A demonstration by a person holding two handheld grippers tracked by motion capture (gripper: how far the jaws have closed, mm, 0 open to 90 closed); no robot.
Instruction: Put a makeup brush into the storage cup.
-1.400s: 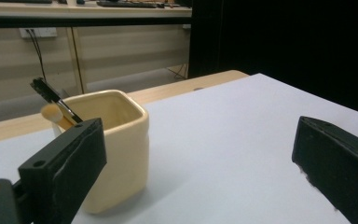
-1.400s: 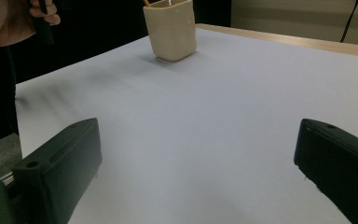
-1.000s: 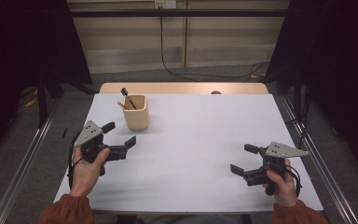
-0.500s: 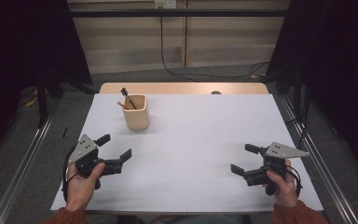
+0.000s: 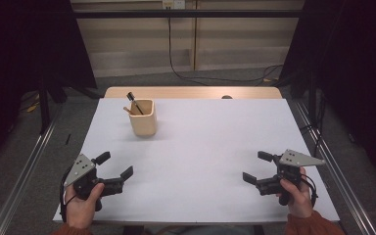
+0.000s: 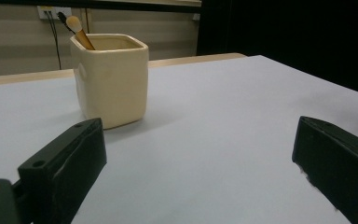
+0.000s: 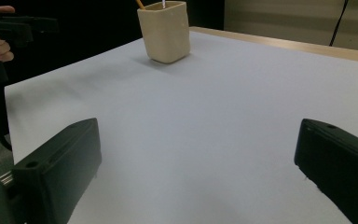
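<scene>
A cream square cup (image 5: pixel 142 117) stands upright at the back left of the white table top (image 5: pixel 200 147), with a wooden-handled brush (image 5: pixel 129 110) and a dark-tipped stick in it. The cup (image 6: pixel 111 79) also rises ahead in the left gripper view, brush head (image 6: pixel 74 22) over its rim, and the cup (image 7: pixel 164 31) stands far off in the right gripper view. My left gripper (image 5: pixel 113 165) is open near the front left corner, nothing between its jaws. At the front right my right gripper (image 5: pixel 257 167) is open and holds nothing.
A wooden strip (image 5: pixel 191 92) borders the table's far edge. Metal rails (image 5: pixel 27 166) run along both sides on the grey floor. A cable (image 5: pixel 176 73) hangs down the back wall. The other hand with its gripper (image 7: pixel 9 25) appears at the top left of the right gripper view.
My left gripper has drawn back toward the front left corner, away from the cup. The right gripper has stayed where it was.
</scene>
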